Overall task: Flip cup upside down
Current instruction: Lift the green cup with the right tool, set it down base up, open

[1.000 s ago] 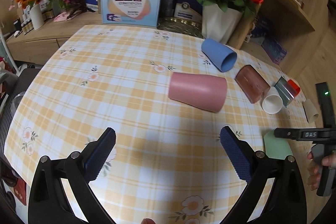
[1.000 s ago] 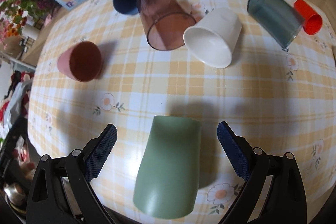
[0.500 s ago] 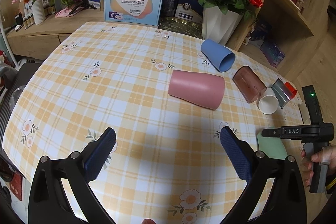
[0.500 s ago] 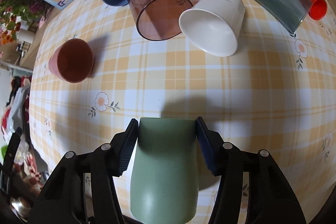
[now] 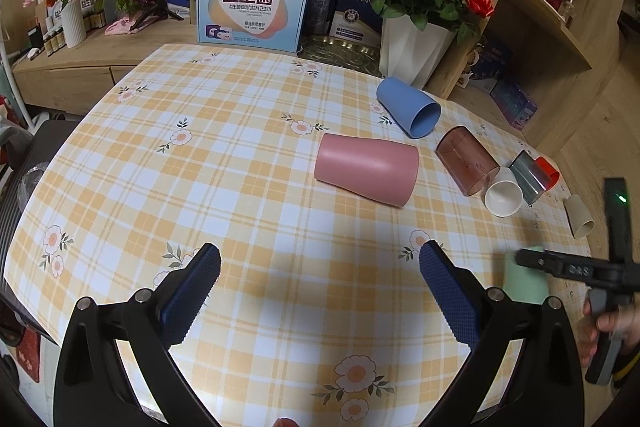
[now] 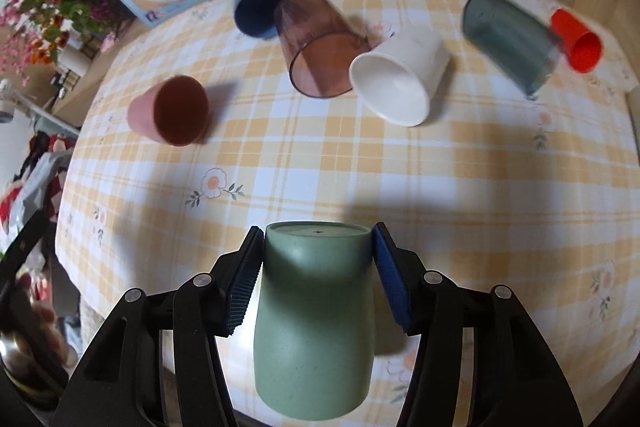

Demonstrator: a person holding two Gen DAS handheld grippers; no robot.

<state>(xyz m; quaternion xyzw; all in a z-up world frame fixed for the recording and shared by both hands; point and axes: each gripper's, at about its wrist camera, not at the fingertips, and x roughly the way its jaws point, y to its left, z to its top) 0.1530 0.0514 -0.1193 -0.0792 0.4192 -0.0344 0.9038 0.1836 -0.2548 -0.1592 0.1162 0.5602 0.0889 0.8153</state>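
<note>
My right gripper (image 6: 318,269) is shut on a green cup (image 6: 316,323), pads pressed on both sides near its closed base, which points away from me. The cup is raised a little above the checked tablecloth (image 6: 360,179). In the left wrist view the green cup (image 5: 524,277) shows at the right edge, partly hidden by the right gripper. My left gripper (image 5: 320,277) is open and empty above the near part of the table.
Several cups lie on their sides: pink (image 5: 366,169), blue (image 5: 408,111), brown clear (image 5: 466,165), white (image 5: 503,197), grey (image 5: 528,177), red (image 5: 547,169), beige (image 5: 578,215). A vase of roses (image 5: 416,51) and boxes (image 5: 254,7) stand behind the table.
My right gripper closed on the green cup and has lifted and tilted it slightly. My left gripper drew back a little and stayed open.
</note>
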